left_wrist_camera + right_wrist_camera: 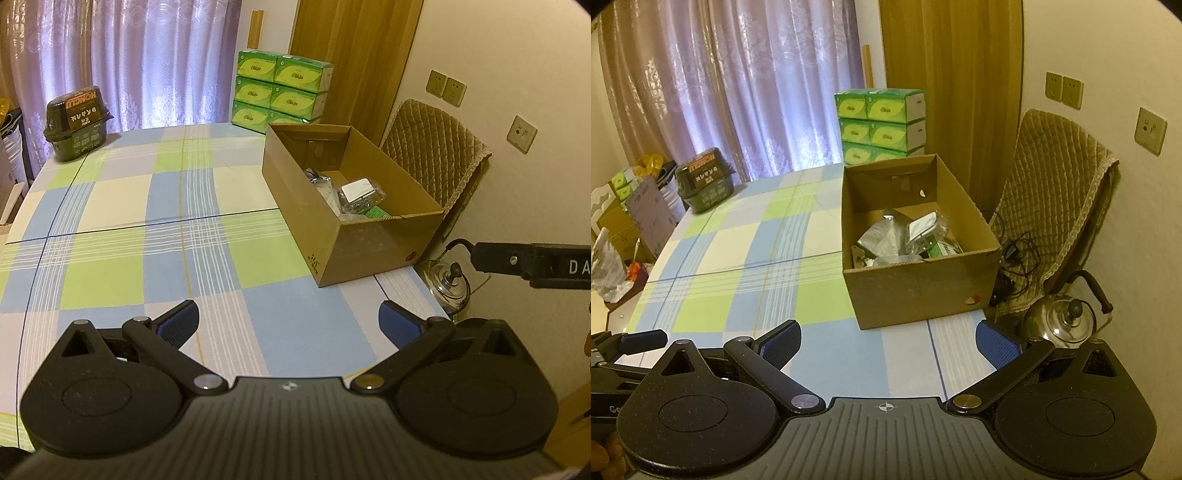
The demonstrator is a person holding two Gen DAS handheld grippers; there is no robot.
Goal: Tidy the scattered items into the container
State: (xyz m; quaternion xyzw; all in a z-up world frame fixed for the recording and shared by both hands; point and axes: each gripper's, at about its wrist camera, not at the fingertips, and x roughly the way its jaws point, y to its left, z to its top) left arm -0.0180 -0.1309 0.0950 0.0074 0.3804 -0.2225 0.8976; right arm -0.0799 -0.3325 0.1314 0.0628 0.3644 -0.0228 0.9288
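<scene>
Currently both the left gripper [289, 322] and right gripper [888, 341] are hovering wide open, empty, near the cardboard box [916, 288] on the tabletop [147, 229].

Cardboard box [916, 291] sits open-topped, upright, on the right side of the checked tablecloth [738, 266], near the table's right edge. Inside: crumpled silver foil packets [882, 240], a clear plastic pack with a white square piece [360, 194], a green-printed pack [942, 249]. All piled toward the box's near end.
</scene>
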